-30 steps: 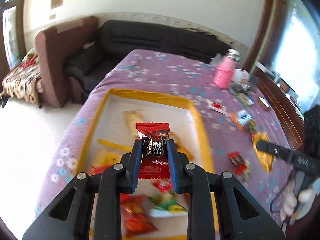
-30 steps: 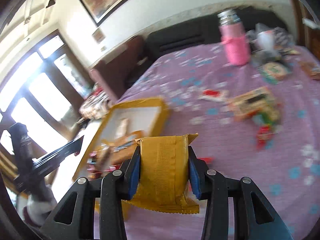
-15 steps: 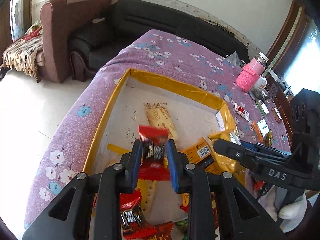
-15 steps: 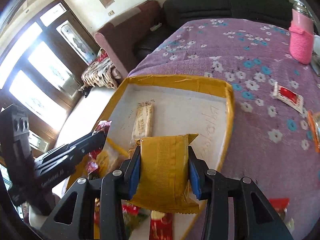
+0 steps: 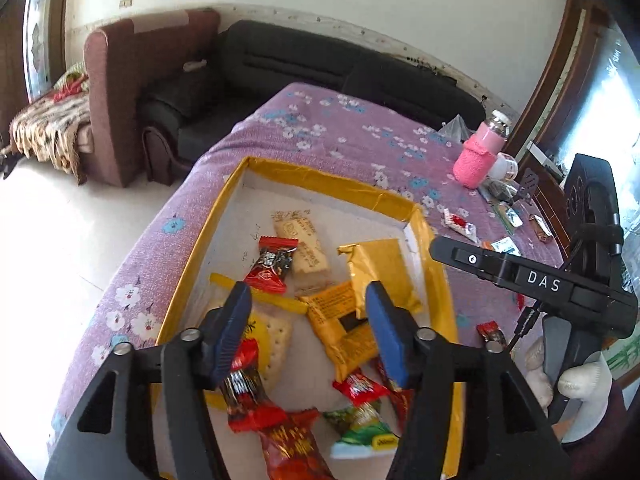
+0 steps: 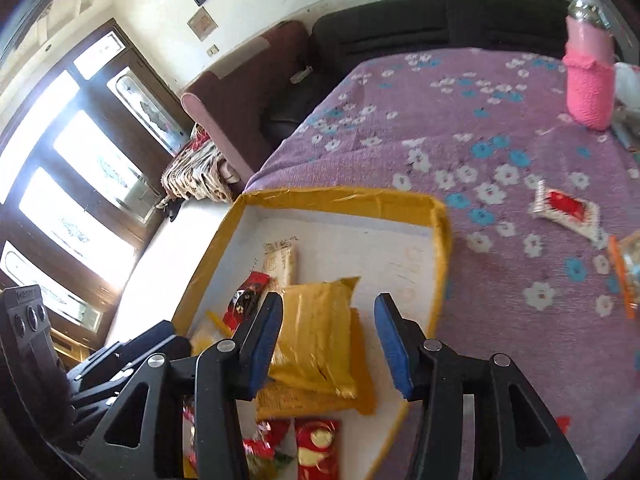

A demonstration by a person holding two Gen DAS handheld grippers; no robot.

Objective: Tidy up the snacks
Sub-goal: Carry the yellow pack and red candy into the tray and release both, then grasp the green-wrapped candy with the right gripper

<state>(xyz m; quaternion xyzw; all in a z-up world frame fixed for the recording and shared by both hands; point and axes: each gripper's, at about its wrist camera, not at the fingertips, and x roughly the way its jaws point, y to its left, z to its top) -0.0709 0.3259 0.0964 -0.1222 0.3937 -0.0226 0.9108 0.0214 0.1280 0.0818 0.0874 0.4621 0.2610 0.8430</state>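
A shallow yellow-rimmed box (image 5: 320, 178) with a white floor lies on the purple flowered tablecloth. Over its near end my left gripper (image 5: 308, 312) is opening with nothing between its pads. The red-and-black candy (image 5: 272, 266) lies loose on the box floor beyond the fingertips. My right gripper (image 6: 328, 332) is also opening above the box. The gold packet (image 6: 316, 336) lies under its jaws on an orange packet (image 6: 316, 400), and the right pad is clear of it. A beige biscuit bar (image 5: 300, 248), a cracker (image 5: 272, 336) and several red and green candies also sit in the box.
Right of the box, loose snacks lie on the cloth, among them a red-and-white packet (image 6: 568, 208). A pink-sleeved bottle (image 5: 476, 160) stands at the far right. A black sofa (image 5: 320, 64) and a brown armchair (image 5: 120, 92) stand behind the table, with bare floor to its left.
The left jaws spread and the red candy dropped into the box. The right gripper came in over the box, its jaws parted, and the gold packet fell onto the orange packet.
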